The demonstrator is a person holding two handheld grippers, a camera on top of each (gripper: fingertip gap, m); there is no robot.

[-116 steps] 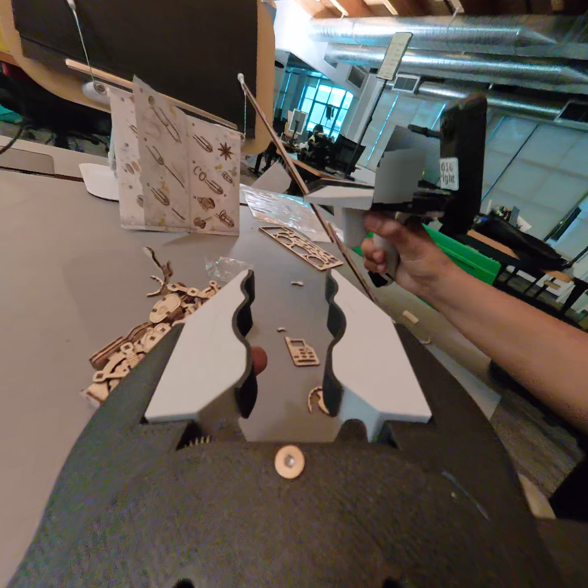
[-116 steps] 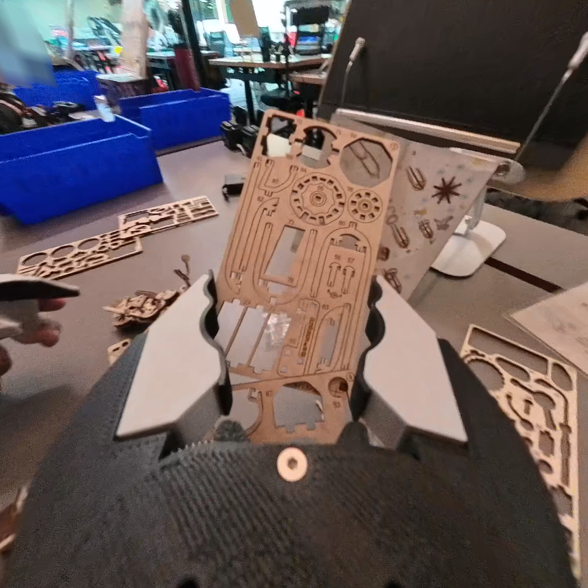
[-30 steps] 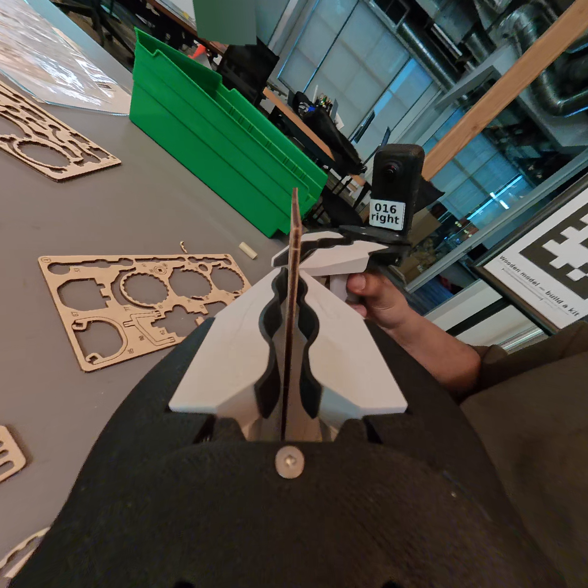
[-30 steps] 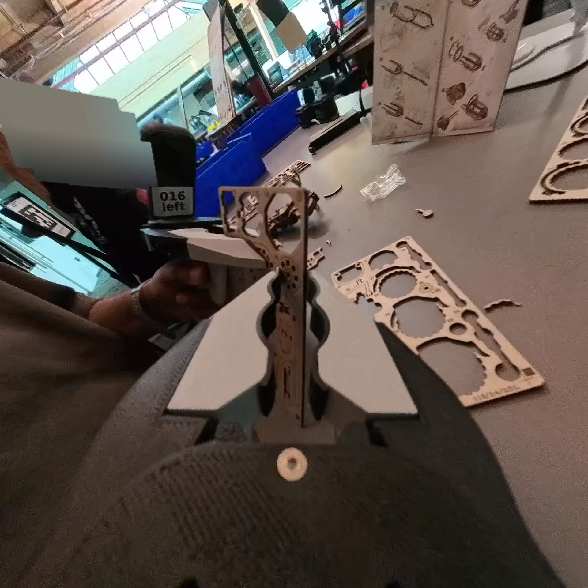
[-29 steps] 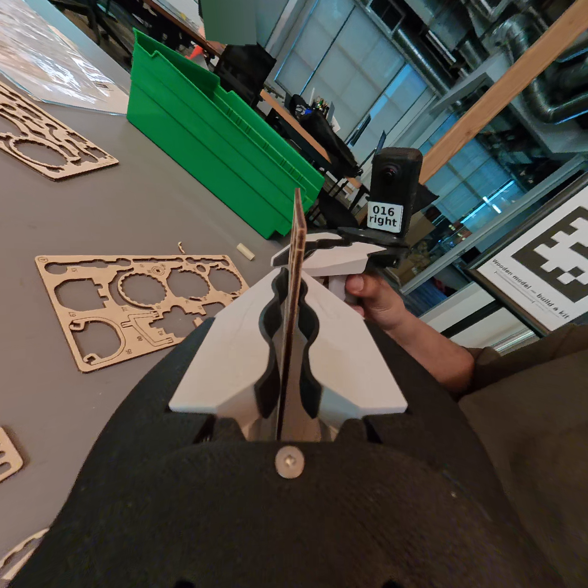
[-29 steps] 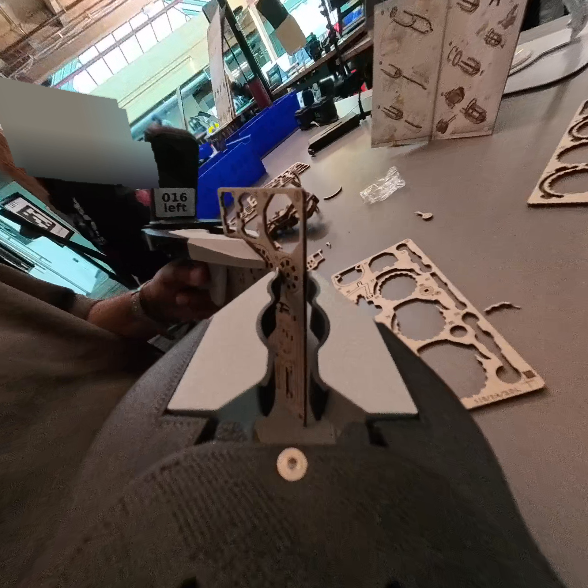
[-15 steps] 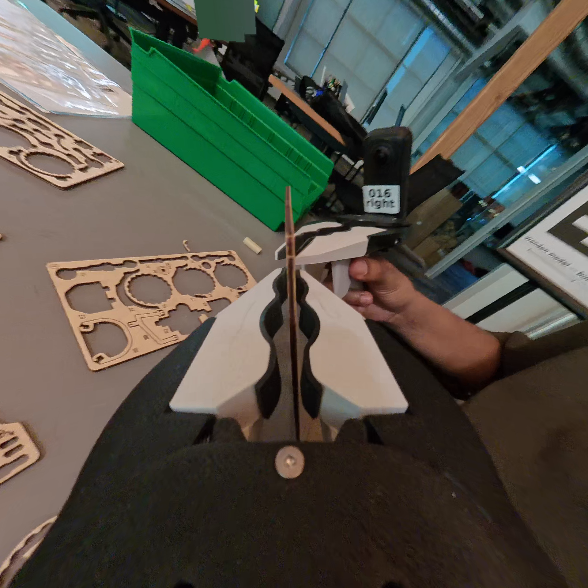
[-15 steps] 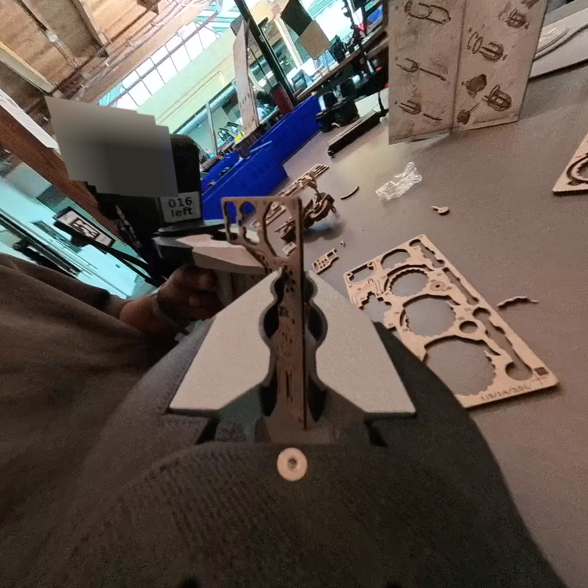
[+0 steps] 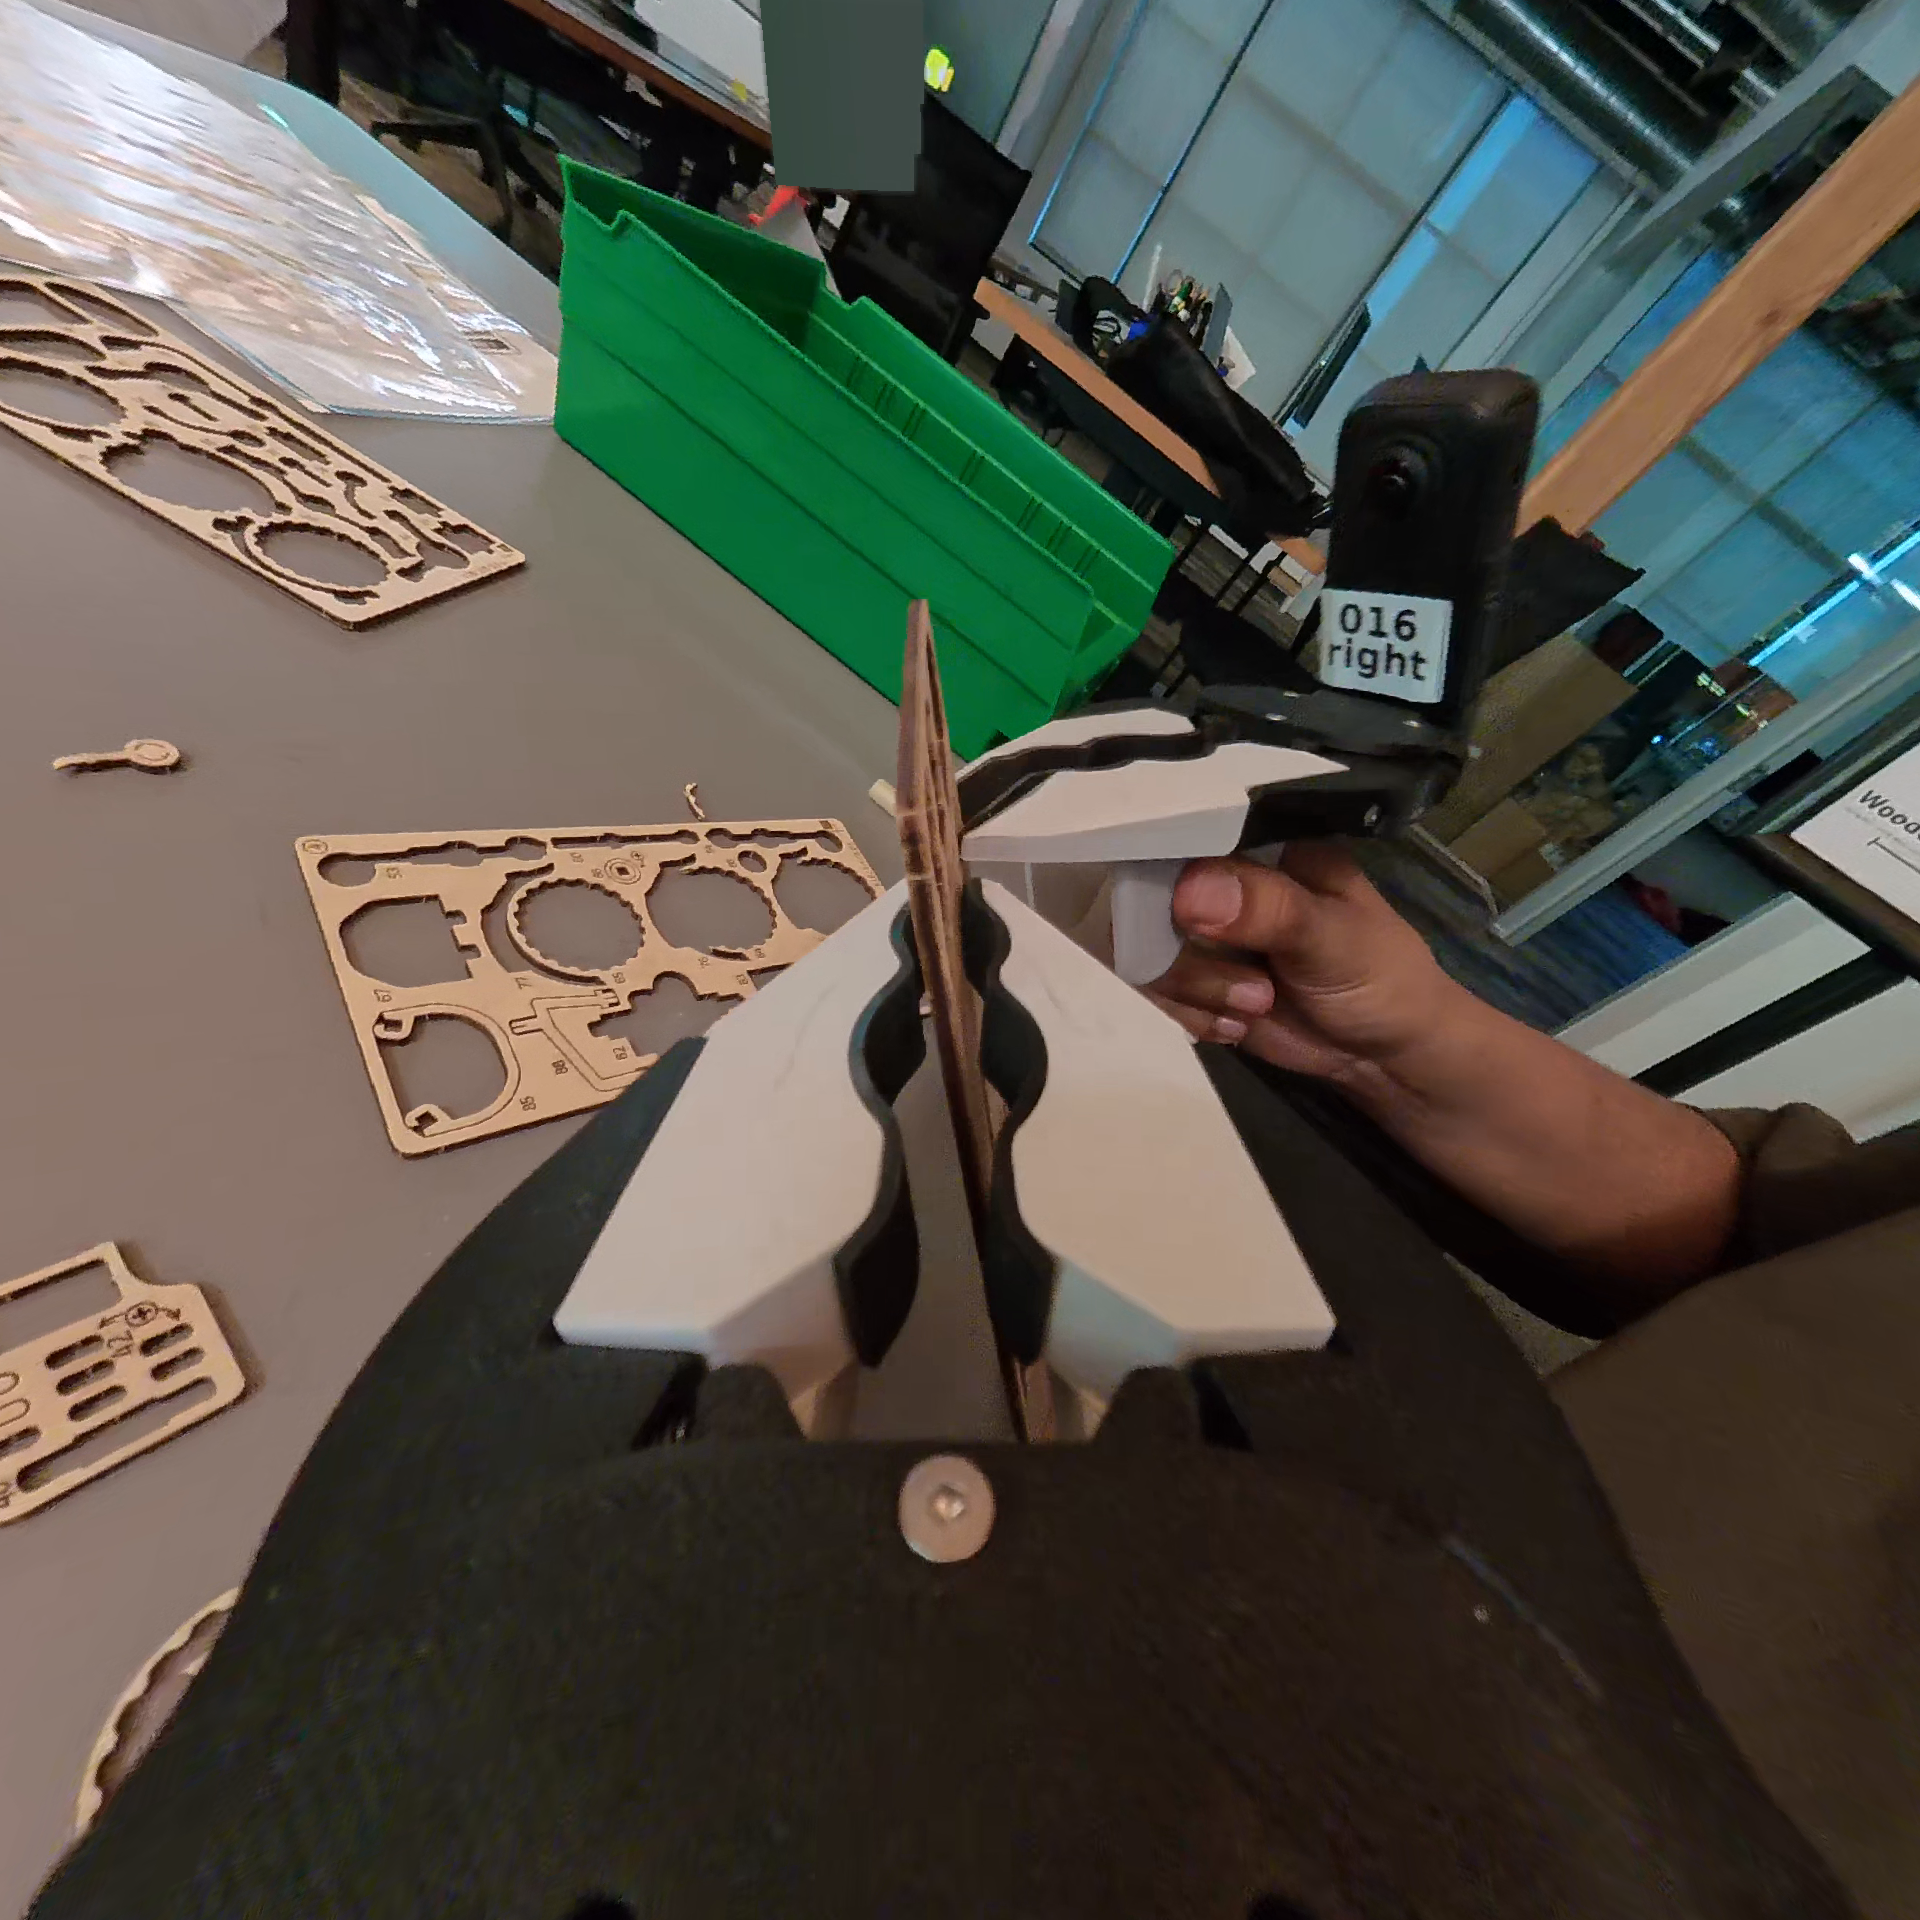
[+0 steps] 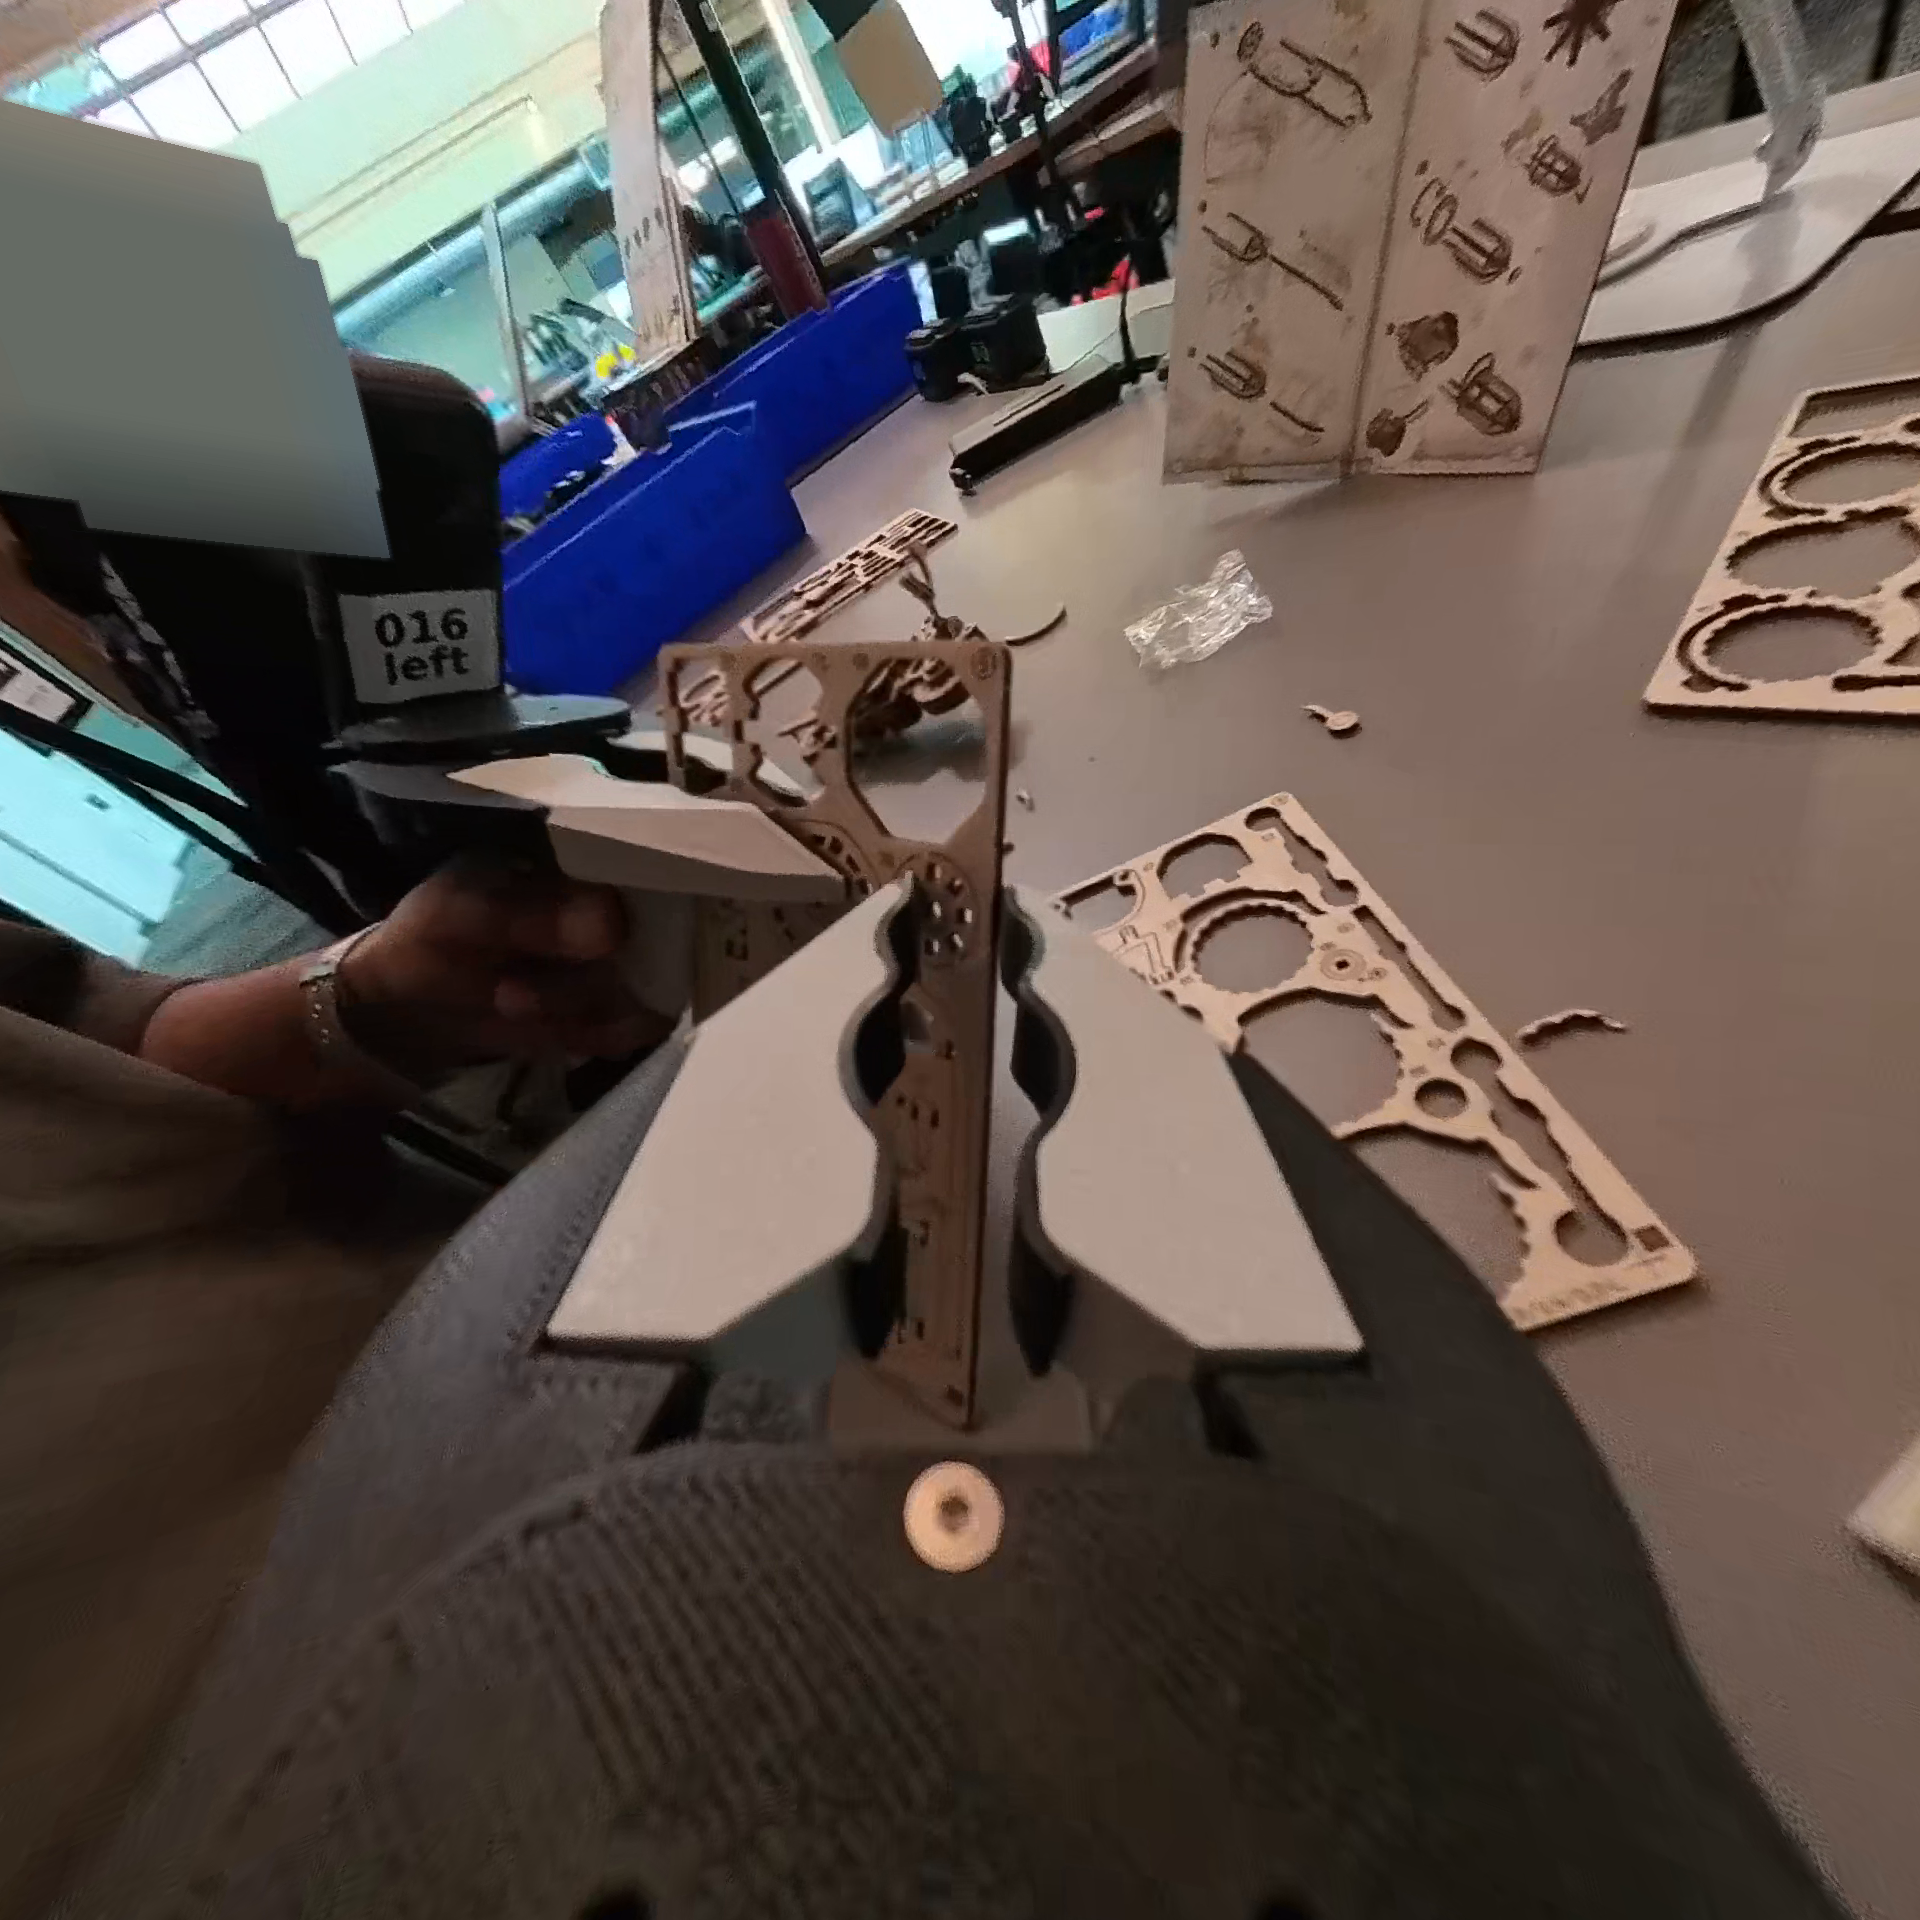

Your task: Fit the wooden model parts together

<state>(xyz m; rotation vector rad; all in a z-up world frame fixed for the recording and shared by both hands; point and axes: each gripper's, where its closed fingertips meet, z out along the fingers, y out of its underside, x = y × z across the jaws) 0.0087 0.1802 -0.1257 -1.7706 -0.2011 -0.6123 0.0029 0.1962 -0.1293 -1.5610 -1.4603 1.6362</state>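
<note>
A thin laser-cut wooden sheet [image 10: 940, 1164] with punched-out shapes is held upright above the grey table by both grippers. My right gripper [image 10: 961, 894] is shut on its lower part. My left gripper [image 10: 790, 842] comes in from the left and clamps the same sheet higher up. In the left wrist view the sheet [image 9: 925, 748] shows nearly edge-on between the fingers of my left gripper [image 9: 940, 914], which is shut on it. There my right gripper [image 9: 971, 805] meets the sheet from the right, a hand on its handle.
A green bin [image 9: 831, 468] stands behind. Punched-out wooden sheets [image 9: 582, 956] [image 9: 208, 468] and a small key-shaped piece [image 9: 135, 756] lie on the table. The right wrist view shows blue bins [image 10: 665, 540], a standing instruction booklet [image 10: 1382, 239], a plastic wrapper [image 10: 1195, 623] and more sheets [image 10: 1351, 1039]. Only a small space, under 4 cm, lies between the two pairs of fingers.
Both grippers stay shut on the sheet. The pair has shifted slightly over the table, and the sheet now leans a little, showing some of its face in the left wrist view.
</note>
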